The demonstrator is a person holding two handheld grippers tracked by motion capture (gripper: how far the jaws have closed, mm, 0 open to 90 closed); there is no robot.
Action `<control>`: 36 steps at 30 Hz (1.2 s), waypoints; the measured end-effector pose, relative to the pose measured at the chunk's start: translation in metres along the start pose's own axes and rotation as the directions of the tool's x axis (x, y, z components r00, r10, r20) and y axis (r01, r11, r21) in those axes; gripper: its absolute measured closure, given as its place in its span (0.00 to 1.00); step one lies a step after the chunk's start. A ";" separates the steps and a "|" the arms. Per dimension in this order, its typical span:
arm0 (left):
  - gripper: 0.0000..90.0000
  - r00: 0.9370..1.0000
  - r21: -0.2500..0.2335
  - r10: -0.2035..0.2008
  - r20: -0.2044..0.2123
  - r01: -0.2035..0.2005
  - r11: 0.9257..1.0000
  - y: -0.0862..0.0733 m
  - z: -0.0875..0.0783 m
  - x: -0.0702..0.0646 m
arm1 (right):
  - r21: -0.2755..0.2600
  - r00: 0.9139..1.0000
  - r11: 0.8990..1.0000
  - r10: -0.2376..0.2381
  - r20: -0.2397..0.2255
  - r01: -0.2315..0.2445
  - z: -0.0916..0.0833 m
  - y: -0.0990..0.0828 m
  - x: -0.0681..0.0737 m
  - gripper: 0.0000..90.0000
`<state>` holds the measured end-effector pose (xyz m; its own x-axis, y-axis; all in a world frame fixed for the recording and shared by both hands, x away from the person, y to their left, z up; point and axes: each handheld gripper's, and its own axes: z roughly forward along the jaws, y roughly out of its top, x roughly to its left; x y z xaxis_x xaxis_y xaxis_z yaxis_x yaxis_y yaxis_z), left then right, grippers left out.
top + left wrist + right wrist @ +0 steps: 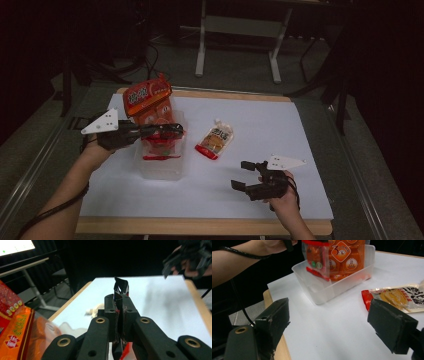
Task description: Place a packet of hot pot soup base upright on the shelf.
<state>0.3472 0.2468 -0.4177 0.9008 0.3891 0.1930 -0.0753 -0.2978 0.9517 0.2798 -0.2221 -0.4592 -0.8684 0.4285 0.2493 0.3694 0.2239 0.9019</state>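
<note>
The right gripper (248, 175) rests nearest the camera on the white surface (280, 125), jaws wide apart with nothing between them, well to the near right of the clear plastic bin (161, 167). The left gripper (170, 131) hovers over the bin, clamped tight on the top edge of a small orange snack packet (161, 146) hanging into it. A larger orange snack bag (149, 102) stands in the bin's far end. A yellow pouch (215, 139) lies just right of the bin.
</note>
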 end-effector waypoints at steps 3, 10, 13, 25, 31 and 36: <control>0.96 1.000 0.013 -0.004 0.015 0.004 1.000 -0.001 0.002 0.001 | 0.003 1.000 1.000 0.000 0.003 0.000 0.000 0.000 0.000 0.20; 0.95 0.999 0.062 -0.004 0.051 0.001 0.998 -0.017 0.009 -0.006 | 0.006 1.000 1.000 -0.001 0.002 0.001 0.000 -0.001 0.000 0.20; 0.95 0.999 0.058 -0.013 0.053 0.010 0.998 -0.021 0.009 -0.007 | 0.005 1.000 1.000 0.000 0.001 0.000 0.000 -0.001 0.000 0.20; 0.91 0.997 0.053 -0.072 0.034 0.070 0.996 -0.045 0.008 -0.013 | 0.003 1.000 1.000 -0.005 0.004 0.005 0.000 0.000 0.000 0.20; 0.70 0.988 0.112 -0.153 0.006 0.151 0.982 -0.048 0.009 -0.015 | 0.000 1.000 1.000 -0.009 0.005 0.009 -0.001 0.001 0.000 0.20; 0.44 0.981 0.099 -0.195 -0.010 0.195 0.976 -0.041 0.010 -0.017 | -0.003 1.000 1.000 -0.009 0.005 0.009 -0.002 0.001 -0.001 0.20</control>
<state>0.3393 0.2440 -0.4618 0.8937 0.4487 0.0060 0.1449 -0.3013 0.9425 0.2803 -0.2239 -0.4580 -0.8700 0.4312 0.2389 0.3603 0.2253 0.9052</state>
